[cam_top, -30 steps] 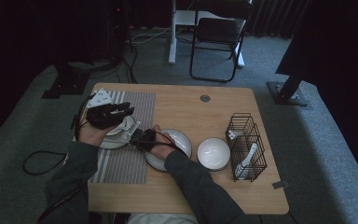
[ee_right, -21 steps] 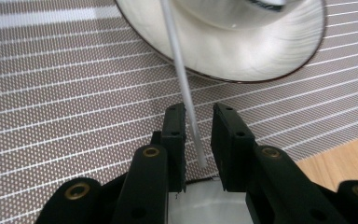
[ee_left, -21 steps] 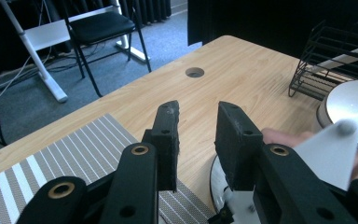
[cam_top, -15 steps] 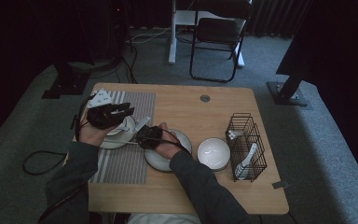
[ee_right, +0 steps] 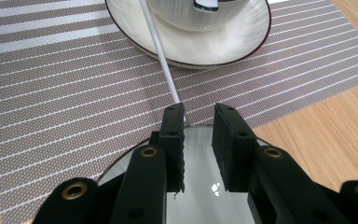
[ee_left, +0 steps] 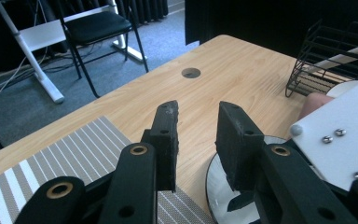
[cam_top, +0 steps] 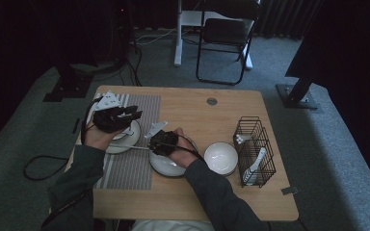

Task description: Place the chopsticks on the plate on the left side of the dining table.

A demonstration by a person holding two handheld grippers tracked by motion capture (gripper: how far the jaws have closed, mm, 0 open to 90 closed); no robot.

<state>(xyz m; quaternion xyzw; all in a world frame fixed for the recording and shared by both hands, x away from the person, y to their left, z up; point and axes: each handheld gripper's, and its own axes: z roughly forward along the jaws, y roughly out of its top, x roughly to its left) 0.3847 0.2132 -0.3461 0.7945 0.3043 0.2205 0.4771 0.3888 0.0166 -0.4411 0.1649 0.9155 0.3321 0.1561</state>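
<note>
Two claws work over the left half of the tabletop. Along its left edge lies a striped placemat (cam_top: 130,168), and on it a plate (ee_right: 233,42) carrying a small bowl (ee_right: 200,14). The left claw (ee_left: 196,109) hovers above that plate, its jaws apart with nothing between them.

A thin white utensil (ee_right: 161,56) leans out of the small bowl. Its head sits inside, too hidden to tell what kind it is, and its handle crosses the plate's rim and slants down onto the placemat.

Just right of the placemat, the right claw (ee_right: 198,109) sits over a second, bare plate (cam_top: 166,166). Its jaws have just been opening and now stand released. The handle's tip lies just ahead of them, not pinched between them.

Further right stands an empty bowl (cam_top: 220,158). Near the right edge is a wire basket (cam_top: 255,144) with a white spoon (cam_top: 256,161) in it.

Judging by this, the utensil is already delivered into the small bowl. What seems left is drawing the right claw clear, and perhaps setting the second plate with the empty bowl and the basket's spoon.
</note>
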